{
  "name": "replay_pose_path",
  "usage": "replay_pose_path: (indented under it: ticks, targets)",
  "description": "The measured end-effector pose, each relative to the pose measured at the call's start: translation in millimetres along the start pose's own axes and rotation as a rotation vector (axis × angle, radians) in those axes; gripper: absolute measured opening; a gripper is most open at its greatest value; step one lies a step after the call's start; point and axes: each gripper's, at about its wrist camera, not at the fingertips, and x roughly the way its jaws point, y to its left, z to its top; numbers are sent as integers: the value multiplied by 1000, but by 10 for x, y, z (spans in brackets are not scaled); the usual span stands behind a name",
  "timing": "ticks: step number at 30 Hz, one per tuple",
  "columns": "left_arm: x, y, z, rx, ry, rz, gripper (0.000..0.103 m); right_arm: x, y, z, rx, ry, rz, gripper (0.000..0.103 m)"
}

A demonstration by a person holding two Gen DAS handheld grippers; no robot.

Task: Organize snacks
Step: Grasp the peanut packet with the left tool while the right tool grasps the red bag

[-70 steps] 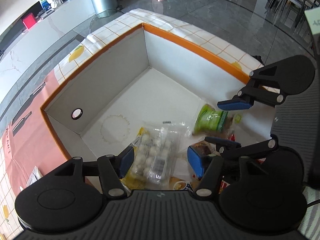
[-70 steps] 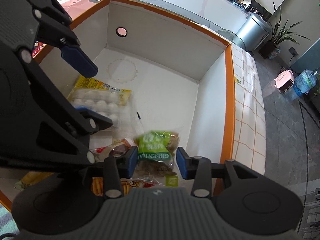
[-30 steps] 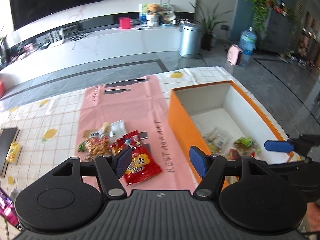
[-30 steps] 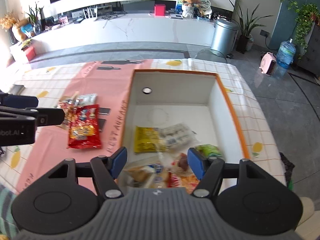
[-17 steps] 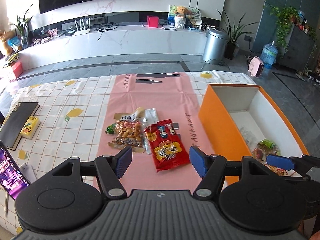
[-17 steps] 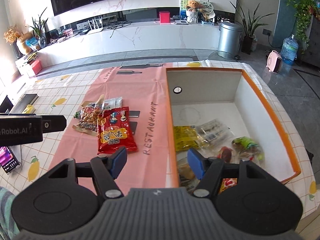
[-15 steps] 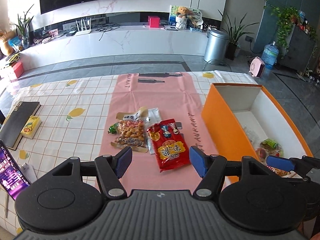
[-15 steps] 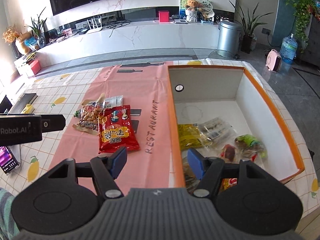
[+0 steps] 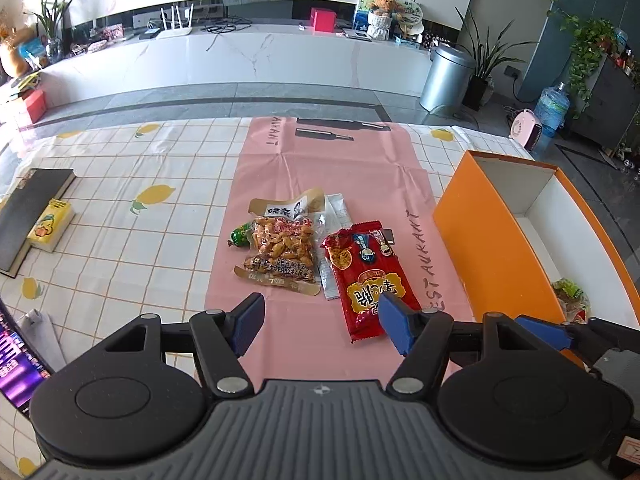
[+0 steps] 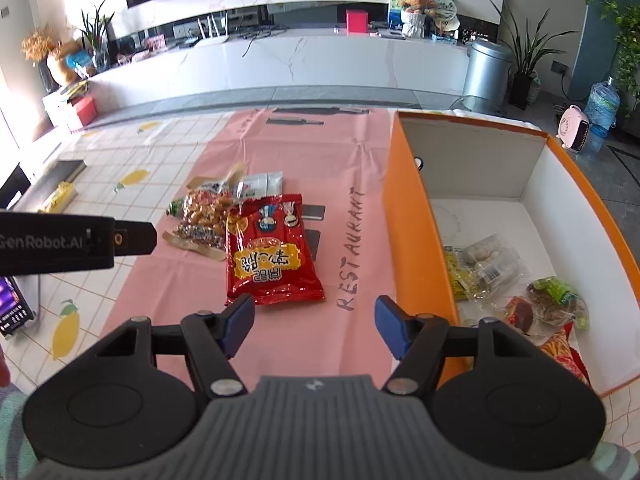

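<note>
A red snack bag [image 9: 368,278] [image 10: 270,256] lies on the pink runner [image 9: 332,168], with a clear bag of orange snacks [image 9: 282,250] [image 10: 204,214] and a white sachet [image 9: 336,210] to its left. The orange box [image 9: 476,240] [image 10: 416,236] at the right holds several snack packs [image 10: 532,300]. My left gripper [image 9: 320,322] is open and empty, above the runner just short of the red bag. My right gripper [image 10: 314,320] is open and empty, above the runner beside the box's left wall. The right gripper's blue fingertip [image 9: 540,332] shows in the left wrist view.
A dark book [image 9: 28,216] and a yellow carton [image 9: 50,226] lie on the checked cloth at the left. A lit screen [image 9: 14,364] sits at the near left edge. A small green sweet [image 9: 239,236] lies left of the orange snack bag.
Both grippers have come out of the box and swung left over the pink runner, still open. The loose snacks on the runner are now in front of them.
</note>
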Motion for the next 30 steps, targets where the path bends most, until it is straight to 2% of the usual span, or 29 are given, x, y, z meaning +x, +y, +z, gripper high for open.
replay_pose_path:
  ticks: [5,12,18,23,25,30]
  targets:
    - [197,100,23,-8,33,0,77,289,72,29,-23,61,1,67]
    - [453,365,39,-59,91,-20,77,644,118,129,-38,110,17,73]
    - [640,460,32,-49,119,-25,77,889,183,215,-49,128,54,77]
    - [754,538,95,-65,107,-40,78,1037,248,354,-63,109,79,86]
    - [805,560,143,-60,98,-40,84,1106,272,407,-71,110,89,87]
    - [955,566,262,-39,79,-52,88,1286,321,485,-89,121,82,89]
